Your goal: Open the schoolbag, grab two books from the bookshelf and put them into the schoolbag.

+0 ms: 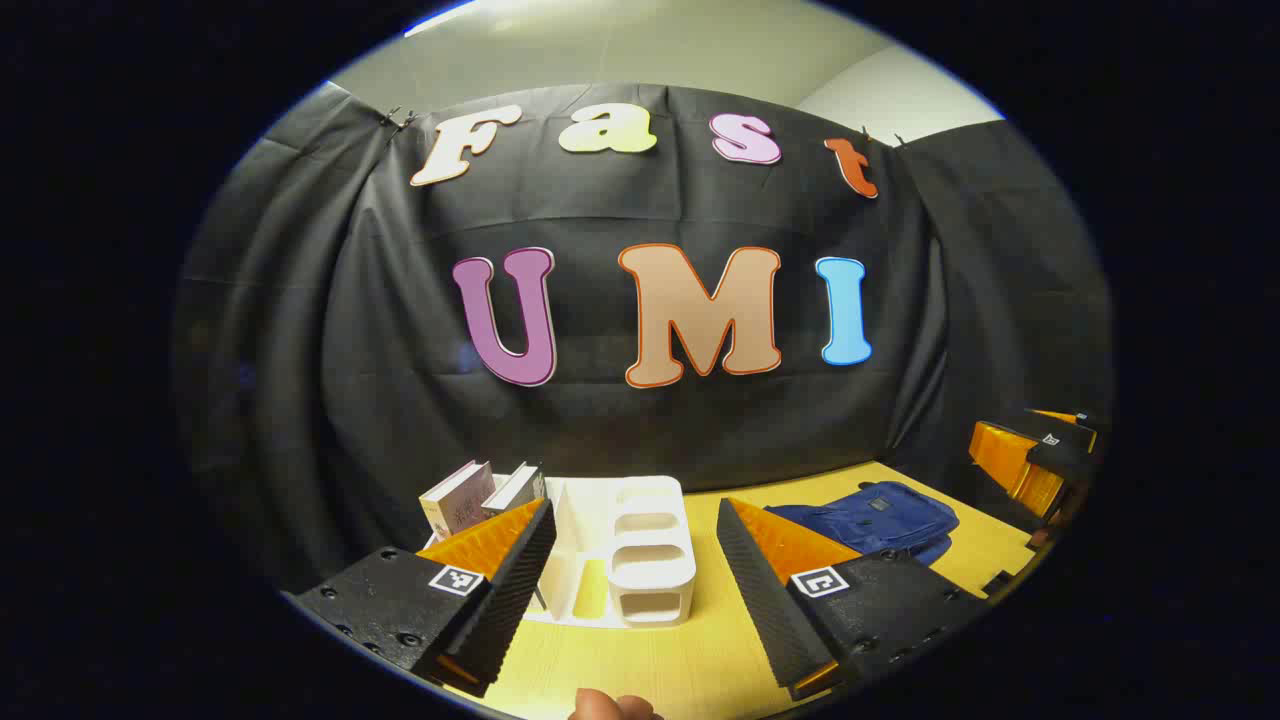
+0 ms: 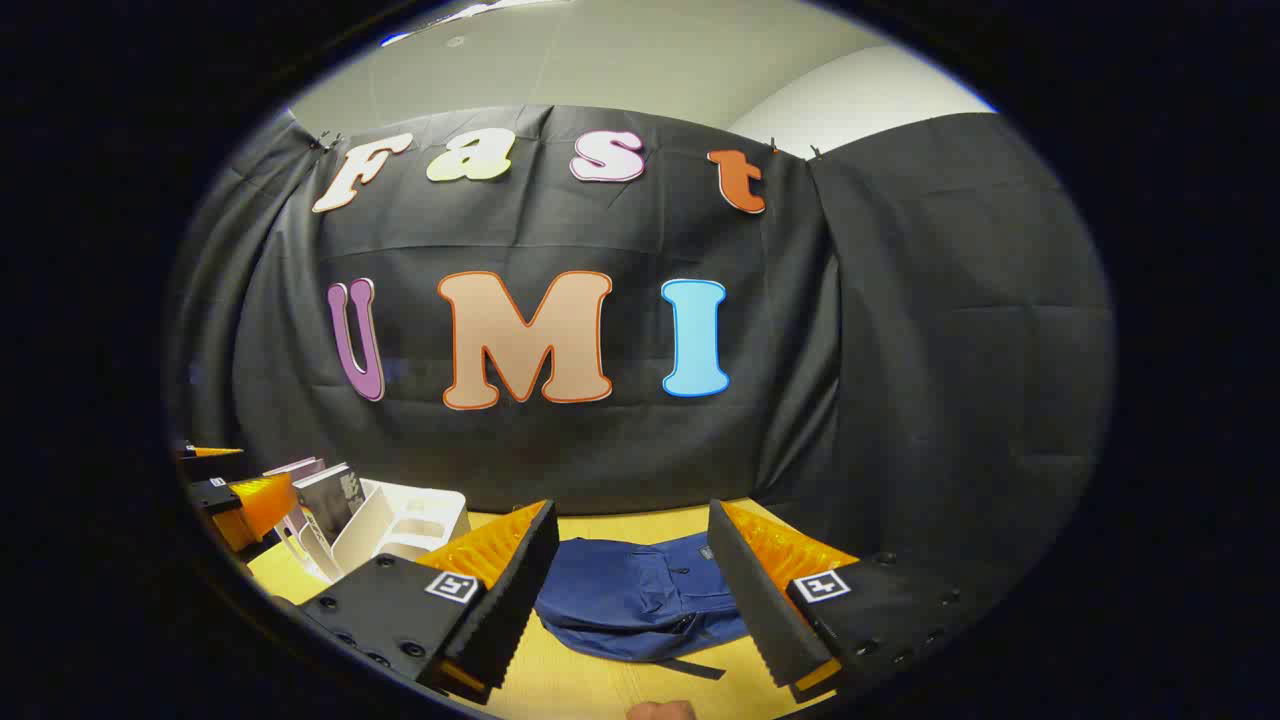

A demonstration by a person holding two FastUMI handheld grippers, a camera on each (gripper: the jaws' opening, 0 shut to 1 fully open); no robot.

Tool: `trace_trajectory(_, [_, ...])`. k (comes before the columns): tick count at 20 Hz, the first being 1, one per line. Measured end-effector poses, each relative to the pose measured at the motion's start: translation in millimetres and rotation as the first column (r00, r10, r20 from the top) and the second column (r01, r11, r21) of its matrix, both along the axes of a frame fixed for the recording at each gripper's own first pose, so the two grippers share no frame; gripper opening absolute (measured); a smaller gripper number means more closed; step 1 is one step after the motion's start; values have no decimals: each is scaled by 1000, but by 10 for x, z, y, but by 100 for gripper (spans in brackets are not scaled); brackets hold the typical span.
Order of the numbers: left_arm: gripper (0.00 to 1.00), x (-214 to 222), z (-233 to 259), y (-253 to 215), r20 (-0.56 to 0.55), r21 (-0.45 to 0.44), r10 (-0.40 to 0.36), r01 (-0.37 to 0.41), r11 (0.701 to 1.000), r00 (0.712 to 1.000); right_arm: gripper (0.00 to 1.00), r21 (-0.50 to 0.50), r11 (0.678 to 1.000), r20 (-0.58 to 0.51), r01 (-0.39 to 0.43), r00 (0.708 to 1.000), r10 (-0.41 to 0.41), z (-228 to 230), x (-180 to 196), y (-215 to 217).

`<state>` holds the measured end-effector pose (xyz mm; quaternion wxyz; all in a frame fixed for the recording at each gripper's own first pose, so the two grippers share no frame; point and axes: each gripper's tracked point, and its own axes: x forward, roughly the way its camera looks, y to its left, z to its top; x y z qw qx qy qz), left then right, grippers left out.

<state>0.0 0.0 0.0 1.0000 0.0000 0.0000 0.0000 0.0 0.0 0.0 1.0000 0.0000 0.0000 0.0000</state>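
Setting: black cloth booth wall behind a yellow wooden table [image 1: 640, 660]; pale ceiling above.
Left claw [image 1: 635, 575]: jaws spread wide, nothing between them, held above the table.
Ahead of left claw: white bookshelf [image 1: 640, 560], sitting on the table straight in front and showing between the two fingers; open compartments face the claw.
Books [image 1: 480, 495]: two standing tilted in the bookshelf's far-left section, just beyond the left claw's left finger.
Schoolbag [image 1: 870, 520]: blue, lying flat on the table, ahead and to the right of the left claw, beside the bookshelf but apart from it; appears closed.
Right claw [image 2: 630, 590]: jaws wide apart, holding nothing, held above the table; also seen at the far right edge of the left gripper view.
Ahead of right claw: schoolbag [image 2: 640, 595] directly in front, spanning the gap between the fingers, a dark strap trailing toward the claw.
Left of right claw: bookshelf [image 2: 395, 525] with the books [image 2: 325, 495] leaning in it; left claw [image 2: 235, 495] at the far left edge, next to the books.
Hand [image 1: 610, 706]: a fingertip shows at the bottom edge below the left claw.
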Motion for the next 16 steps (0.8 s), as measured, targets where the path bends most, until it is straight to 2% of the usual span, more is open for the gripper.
trace_trajectory(7, [95,-70,-30,-7,-14,-1,16,-16,1000,1000,97,-9,1000,5,2,1000,-2,60,-5,-119])
trace_trajectory(16, [94,21,-99,175,-44,-24,70,-71,997,997,95,-21,998,25,-53,998,54,141,161,74])
